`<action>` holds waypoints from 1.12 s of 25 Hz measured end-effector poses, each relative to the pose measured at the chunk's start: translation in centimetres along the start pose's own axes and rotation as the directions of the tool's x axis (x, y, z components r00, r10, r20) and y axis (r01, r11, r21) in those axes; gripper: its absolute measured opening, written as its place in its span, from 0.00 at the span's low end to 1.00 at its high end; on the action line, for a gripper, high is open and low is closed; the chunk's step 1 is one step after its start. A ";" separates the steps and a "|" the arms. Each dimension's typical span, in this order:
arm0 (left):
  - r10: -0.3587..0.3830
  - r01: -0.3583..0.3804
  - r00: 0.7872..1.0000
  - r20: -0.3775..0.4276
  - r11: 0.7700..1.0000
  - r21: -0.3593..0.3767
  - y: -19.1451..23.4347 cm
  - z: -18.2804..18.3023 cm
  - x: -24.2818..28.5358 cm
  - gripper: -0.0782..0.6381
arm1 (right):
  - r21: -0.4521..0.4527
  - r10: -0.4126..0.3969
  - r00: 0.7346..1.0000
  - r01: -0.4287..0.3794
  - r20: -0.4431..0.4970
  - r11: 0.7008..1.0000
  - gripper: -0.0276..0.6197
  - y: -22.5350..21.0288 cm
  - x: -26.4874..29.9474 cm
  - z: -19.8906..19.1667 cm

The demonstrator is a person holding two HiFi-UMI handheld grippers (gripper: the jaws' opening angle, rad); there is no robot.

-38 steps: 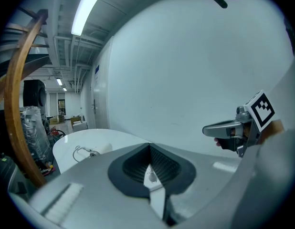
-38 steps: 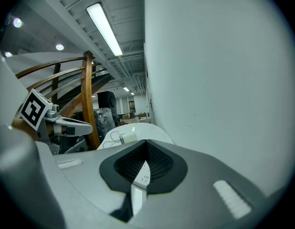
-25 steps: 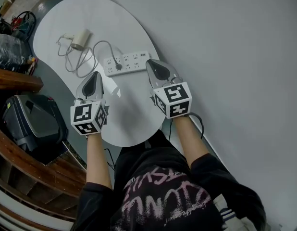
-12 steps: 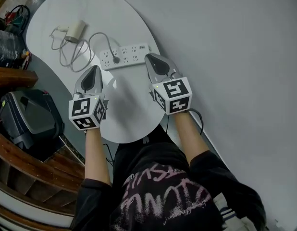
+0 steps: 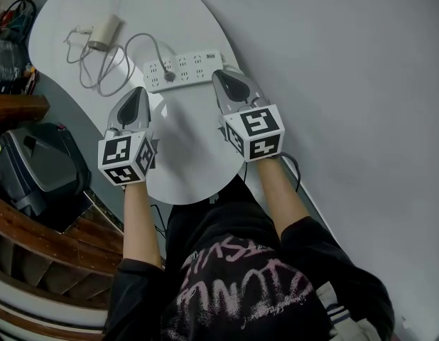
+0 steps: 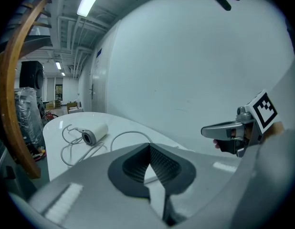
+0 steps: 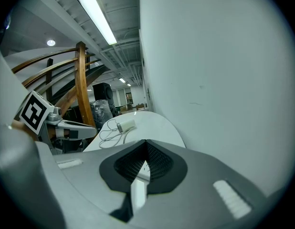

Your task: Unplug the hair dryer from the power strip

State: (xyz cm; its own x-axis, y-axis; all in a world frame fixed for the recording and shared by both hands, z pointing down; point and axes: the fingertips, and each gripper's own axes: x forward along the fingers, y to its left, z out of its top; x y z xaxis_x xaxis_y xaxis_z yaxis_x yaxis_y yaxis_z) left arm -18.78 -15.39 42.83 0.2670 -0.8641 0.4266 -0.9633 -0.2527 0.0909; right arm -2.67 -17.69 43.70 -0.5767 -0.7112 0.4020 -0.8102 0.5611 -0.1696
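A white power strip (image 5: 182,69) lies on the white oval table (image 5: 191,162) near the wall, with a grey plug (image 5: 170,77) in one of its sockets. Its cord (image 5: 145,45) loops left to the white hair dryer (image 5: 104,32), which lies on its side at the table's far left. The dryer also shows in the left gripper view (image 6: 94,133) and the right gripper view (image 7: 126,125). My left gripper (image 5: 139,91) hovers shut and empty just short of the strip's left end. My right gripper (image 5: 221,75) is shut and empty beside the strip's right end.
A plain grey wall (image 5: 347,84) runs along the table's right side. To the left, off the table, stand a black case (image 5: 35,176) and a curved wooden railing (image 5: 20,112). Loose cables (image 5: 17,13) lie on the floor at top left.
Both grippers have sunk a little towards the table, staying side by side before the power strip. Their jaws have stayed shut. The plug and hair dryer have not moved.
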 end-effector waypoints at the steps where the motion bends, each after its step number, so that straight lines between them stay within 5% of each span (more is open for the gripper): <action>1: -0.003 0.003 1.000 -0.003 1.000 -0.001 0.0 -0.2 0.1 0.11 | 0.002 0.001 1.000 -0.001 -0.003 1.000 0.06 0.0 0.2 -0.2; 24: -0.044 0.042 0.997 -0.065 0.999 -0.020 0.4 -3.7 1.4 0.11 | 0.022 -0.006 0.998 0.008 -0.061 1.000 0.06 0.6 2.7 -3.0; 28: -0.048 0.047 0.996 -0.072 0.999 -0.019 0.5 -4.1 1.6 0.11 | 0.013 0.002 0.997 -0.001 -0.077 1.000 0.12 0.5 3.6 -3.2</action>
State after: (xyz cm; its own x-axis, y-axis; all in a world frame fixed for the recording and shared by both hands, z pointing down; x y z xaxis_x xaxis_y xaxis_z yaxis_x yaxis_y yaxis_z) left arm -18.93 -15.12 47.22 0.3099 -0.8172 0.4858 -0.9502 -0.2843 0.1278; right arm -4.83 -18.60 47.93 -0.5688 -0.6754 0.4694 -0.8107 0.5566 -0.1815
